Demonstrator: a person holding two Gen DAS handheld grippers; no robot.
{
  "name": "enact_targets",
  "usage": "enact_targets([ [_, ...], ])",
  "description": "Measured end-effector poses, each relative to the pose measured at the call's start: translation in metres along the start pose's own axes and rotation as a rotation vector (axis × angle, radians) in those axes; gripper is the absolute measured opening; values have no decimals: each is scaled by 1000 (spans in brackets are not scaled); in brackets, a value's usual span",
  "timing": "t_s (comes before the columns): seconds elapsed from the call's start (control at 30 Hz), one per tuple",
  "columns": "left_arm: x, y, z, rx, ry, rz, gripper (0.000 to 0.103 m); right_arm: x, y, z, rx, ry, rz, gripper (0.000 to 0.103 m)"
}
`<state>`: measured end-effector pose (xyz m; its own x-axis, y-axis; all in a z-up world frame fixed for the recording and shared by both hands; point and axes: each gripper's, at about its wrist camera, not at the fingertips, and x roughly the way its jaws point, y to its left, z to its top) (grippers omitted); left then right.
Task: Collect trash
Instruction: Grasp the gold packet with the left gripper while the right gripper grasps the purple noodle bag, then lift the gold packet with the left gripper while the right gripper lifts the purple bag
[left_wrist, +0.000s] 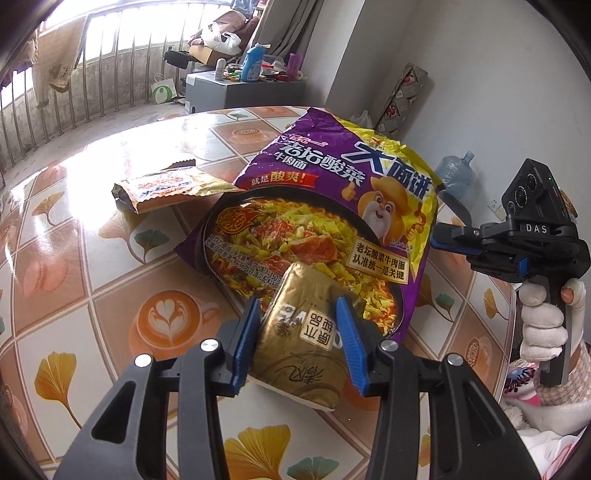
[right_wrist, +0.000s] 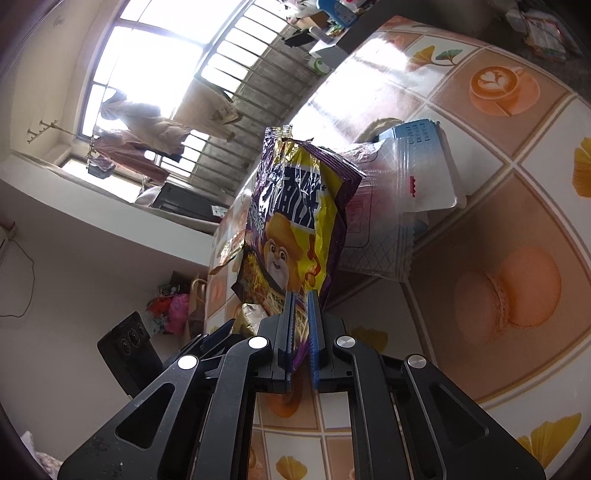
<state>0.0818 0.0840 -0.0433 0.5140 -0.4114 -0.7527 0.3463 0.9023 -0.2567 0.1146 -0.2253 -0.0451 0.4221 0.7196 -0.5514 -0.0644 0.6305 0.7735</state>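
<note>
A purple and yellow noodle bag (left_wrist: 325, 206) is propped up over the patterned table (left_wrist: 110, 280). My right gripper (right_wrist: 300, 295) is shut on its lower edge (right_wrist: 295, 229) and holds it tilted up. My left gripper (left_wrist: 295, 306) is shut on a gold packet (left_wrist: 306, 325) in front of the bag. The right gripper shows in the left wrist view (left_wrist: 443, 236) at the bag's right side. A small gold sachet (left_wrist: 166, 188) lies on the table to the left.
A clear and blue zip bag (right_wrist: 402, 184) lies on the table behind the noodle bag. A balcony railing (left_wrist: 55, 107), a grey cabinet with bottles (left_wrist: 236, 88) and a water jug (left_wrist: 454, 173) stand beyond the table.
</note>
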Motion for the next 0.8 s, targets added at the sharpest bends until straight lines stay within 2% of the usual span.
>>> enact_targets([
  [0.03,0,-1,0,-6,4,1,44,-1,-1,0,2,-7,3,37],
  [0.07,0,-1,0,-9,11,3,50,-1,-1,0,2,-15,-5,41],
  [0.17,0,-4,0,14,20,17,64,1,-2,0,0,-6,-10,41],
  [0.23,1,-11,-1,52,26,31,67,6,-3,0,4,9,-13,41],
  [0.43,9,-23,-4,146,47,104,68,16,3,2,-3,34,-17,41],
  [0.5,13,-28,-5,178,54,154,66,19,4,3,0,38,-17,38],
  [0.53,15,-29,-6,192,57,168,61,21,5,4,7,44,-14,31],
  [0.57,16,-30,-7,199,59,178,59,22,4,4,15,51,-11,23],
  [0.67,13,-33,-9,217,58,187,57,21,1,5,18,51,-10,6],
  [0.73,9,-35,-11,227,55,189,57,16,2,3,1,48,2,3],
  [0.8,3,-35,-9,206,50,154,56,8,6,1,-33,42,6,1],
])
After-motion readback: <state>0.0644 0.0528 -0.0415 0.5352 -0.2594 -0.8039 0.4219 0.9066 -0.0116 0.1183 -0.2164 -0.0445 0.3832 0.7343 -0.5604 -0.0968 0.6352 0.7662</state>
